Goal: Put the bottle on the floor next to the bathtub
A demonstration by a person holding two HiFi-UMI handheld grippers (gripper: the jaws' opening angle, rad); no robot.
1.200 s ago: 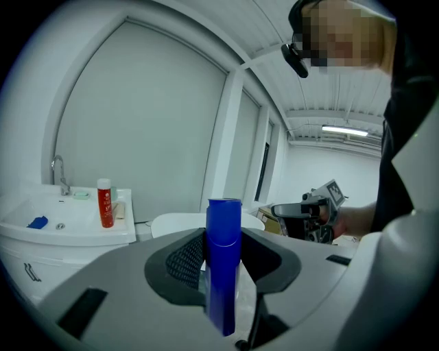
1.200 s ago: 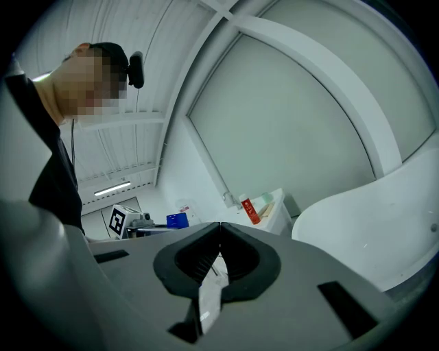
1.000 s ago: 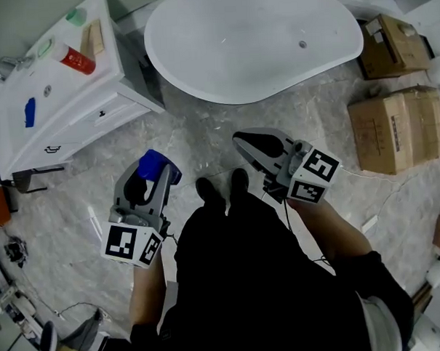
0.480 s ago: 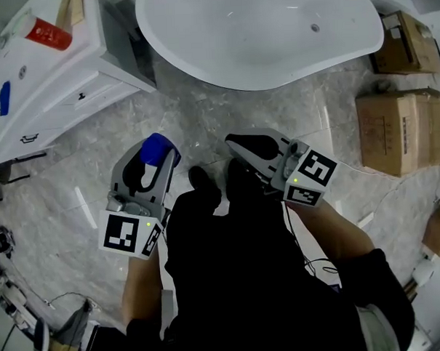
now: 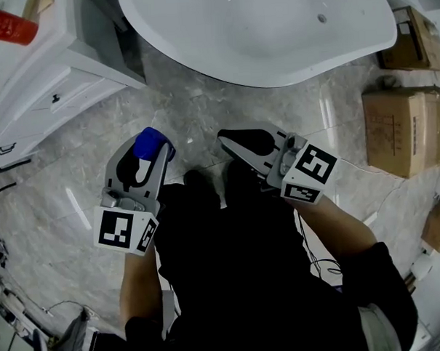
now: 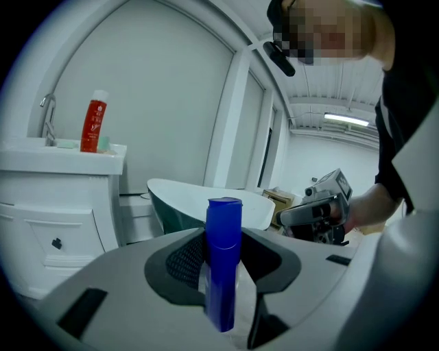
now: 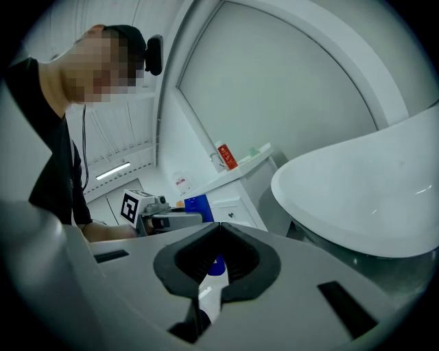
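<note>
Grey marbled floor (image 5: 202, 110) is filling the head view, with the white bathtub (image 5: 257, 31) lying across the top, a white vanity cabinet (image 5: 48, 77) standing at upper left and cardboard boxes (image 5: 404, 130) sitting at right. The left gripper (image 5: 145, 158) is clamping the blue bottle (image 5: 150, 141) upright between its jaws, over the floor in front of the bathtub. The right gripper (image 5: 227, 139) is holding nothing, its jaws meeting at the tips. The person's dark clothing (image 5: 246, 279) is covering the lower floor. The gripper body is hiding the bottle's lower end, so contact with the floor cannot be judged. Only the left gripper view is showing the tap (image 6: 46, 116) and the whole red tube (image 6: 94, 122), which the head view is cutting off.
</note>
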